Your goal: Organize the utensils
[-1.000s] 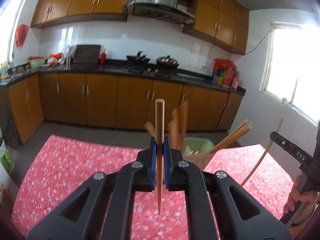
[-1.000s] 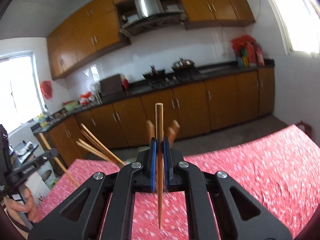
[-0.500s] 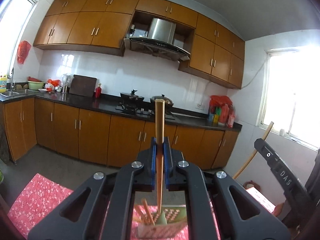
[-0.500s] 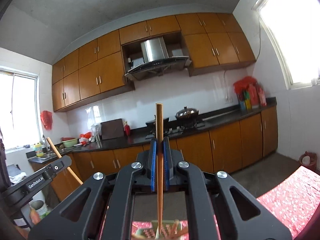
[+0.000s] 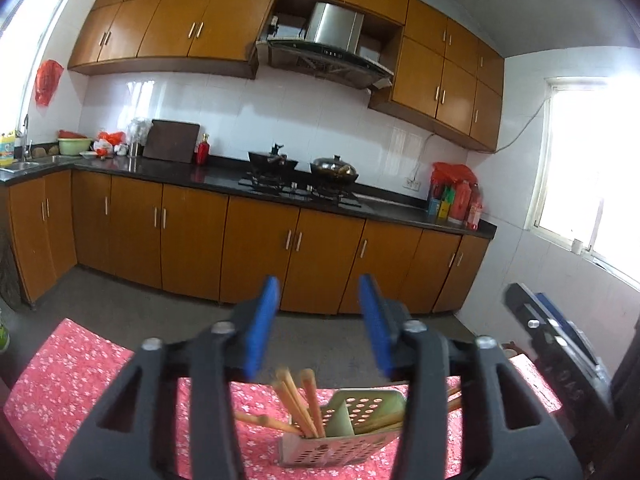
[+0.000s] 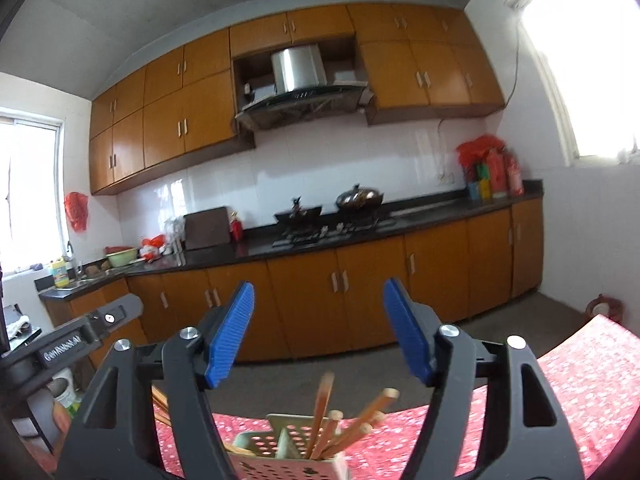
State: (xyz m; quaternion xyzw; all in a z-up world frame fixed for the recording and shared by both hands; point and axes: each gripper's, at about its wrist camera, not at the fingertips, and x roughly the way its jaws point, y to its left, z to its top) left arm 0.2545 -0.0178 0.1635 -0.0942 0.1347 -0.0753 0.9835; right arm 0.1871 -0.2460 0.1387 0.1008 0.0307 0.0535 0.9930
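Both sets of jaws have just been opening and nothing sits between the blue pads now: the left gripper (image 5: 320,320) and the right gripper (image 6: 320,330) hang spread above the perforated pale-green metal utensil holder (image 6: 280,454) on the red floral tablecloth (image 5: 80,368). Slender tan wooden chopsticks (image 6: 320,412) lean inside it, fanned at angles. By my read they're light, stiff and smooth, so a stick could swivel in a loose pinch. Best taken near the upper end, square across the shaft. That holder looks light too; a careless nudge might tip it.
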